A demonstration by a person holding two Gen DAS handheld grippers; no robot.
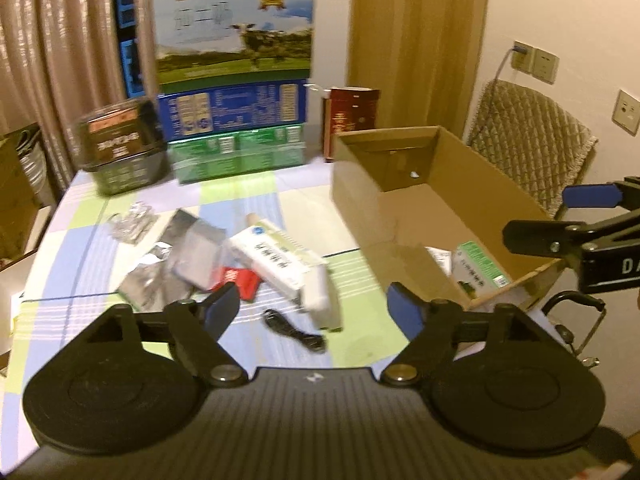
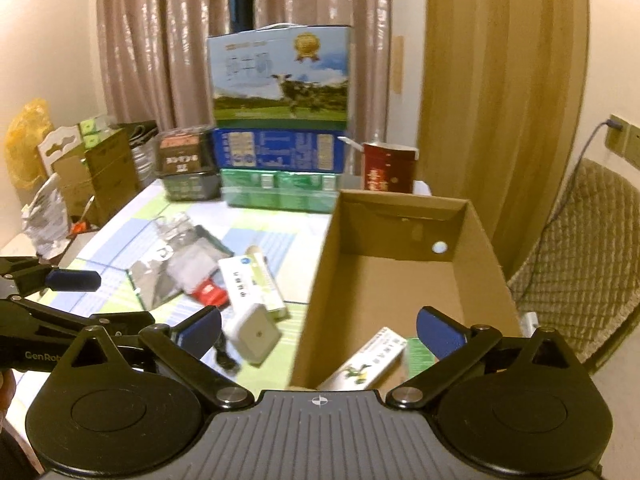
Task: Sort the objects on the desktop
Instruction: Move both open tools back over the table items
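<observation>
Right claw (image 2: 318, 330): jaws spread wide, nothing between them, poised over the near end of the cardboard box (image 2: 472, 240).

Left claw (image 1: 314, 308): jaws likewise spread and empty, above the loose pile on the table (image 1: 80, 216).

In the box, sorted as far as can be judged: one green-and-white carton (image 2: 366, 360), lying flat on the floor of the near end. Something pale lies beside it, unidentifiable. The far end of the box is bare.

Still on the table, left to sort:
- white carton with green trim (image 1: 276, 258)
- small white block (image 1: 320, 300), possibly a charger
- red packet (image 1: 242, 280), partly under the carton
- silver foil pouches (image 1: 180, 256), overlapping
- black cable (image 1: 294, 330), coiled near the edge

Estimate: early stage, most items outstanding.

Hard to read: the pile is blurred, so the pouch count is uncertain; all print is illegible. The box's near wall is hidden behind the right claw's body.
</observation>
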